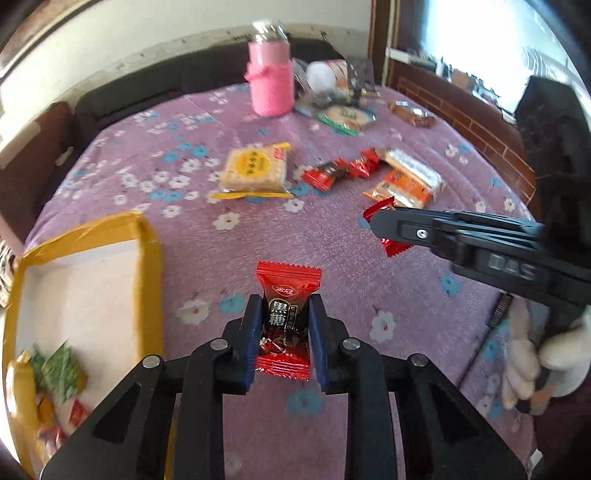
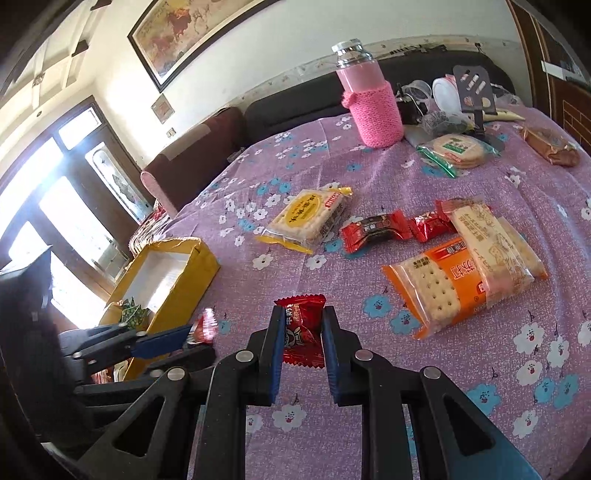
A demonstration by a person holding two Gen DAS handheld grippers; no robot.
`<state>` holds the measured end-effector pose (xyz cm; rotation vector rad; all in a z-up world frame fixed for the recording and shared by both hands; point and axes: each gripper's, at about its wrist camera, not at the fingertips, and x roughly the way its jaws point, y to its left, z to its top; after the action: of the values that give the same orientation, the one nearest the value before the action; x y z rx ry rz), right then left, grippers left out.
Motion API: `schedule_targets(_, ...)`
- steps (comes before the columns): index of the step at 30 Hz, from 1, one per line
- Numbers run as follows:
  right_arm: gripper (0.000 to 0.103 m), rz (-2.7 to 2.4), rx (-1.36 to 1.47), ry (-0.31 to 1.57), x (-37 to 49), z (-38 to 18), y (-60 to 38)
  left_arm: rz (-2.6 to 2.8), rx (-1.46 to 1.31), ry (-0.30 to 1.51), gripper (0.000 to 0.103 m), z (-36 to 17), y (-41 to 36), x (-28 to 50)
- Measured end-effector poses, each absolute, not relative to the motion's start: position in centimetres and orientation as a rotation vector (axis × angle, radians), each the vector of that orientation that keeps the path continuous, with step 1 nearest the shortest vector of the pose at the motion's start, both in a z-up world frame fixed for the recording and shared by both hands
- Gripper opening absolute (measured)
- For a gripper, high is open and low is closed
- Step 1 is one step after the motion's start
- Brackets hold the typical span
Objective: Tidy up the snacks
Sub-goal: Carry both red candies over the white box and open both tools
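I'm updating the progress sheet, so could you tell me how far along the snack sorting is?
A few small wrapped snacks already lie in the yellow box. The left gripper and right gripper each clamp a red candy. Cracker packs and two more red candies remain on the floral cloth.

candy wrapper [image 1: 283, 295]: glossy red foil
tablecloth [image 1: 221, 258]: matt purple floral cloth
bottle sleeve [image 2: 376, 110]: rough pink knit
box [image 2: 184, 280]: yellow cardboard, glossy tape
gripper pads [image 1: 251, 332]: matt blue plastic

A pink-sleeved bottle [image 2: 371, 107] stands on the purple floral tablecloth [image 2: 406, 184], below a framed painting [image 2: 184, 29].
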<state>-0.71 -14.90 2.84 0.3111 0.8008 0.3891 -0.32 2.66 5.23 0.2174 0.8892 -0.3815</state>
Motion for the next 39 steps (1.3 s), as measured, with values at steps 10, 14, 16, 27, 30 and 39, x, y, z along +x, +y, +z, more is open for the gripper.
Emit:
schedule_targets(10,0.020,0.351,0.228,0.787,-2.0,2.5,-12.2,-0.181,0.054,0.776,0.022,8.2,10.7,-6.3)
schedule_targets(14,0.020,0.366,0.238,0.799,-4.1,2.5,-11.0,-0.124,0.039,0.731,0.022,9.1,12.7,-7.5)
schedule_targets(16,0.020,0.370,0.219,0.808,-4.8,2.7,-10.1,-0.105,0.034,0.715,0.022,9.3,13.4,-8.0)
schedule_targets(27,0.021,0.514,0.120,0.801,-6.5,6.7,-1.1,-0.007,0.011,0.682,0.022,8.5,18.1,-9.5)
schedule_targets(30,0.021,0.564,0.102,0.816,-6.7,6.9,1.9,0.021,-0.036,0.695,0.022,7.8,20.4,-9.3)
schedule_targets(39,0.021,0.638,0.022,0.875,-5.9,5.3,9.1,0.051,-0.180,0.740,0.022,6.2,25.6,-8.2)
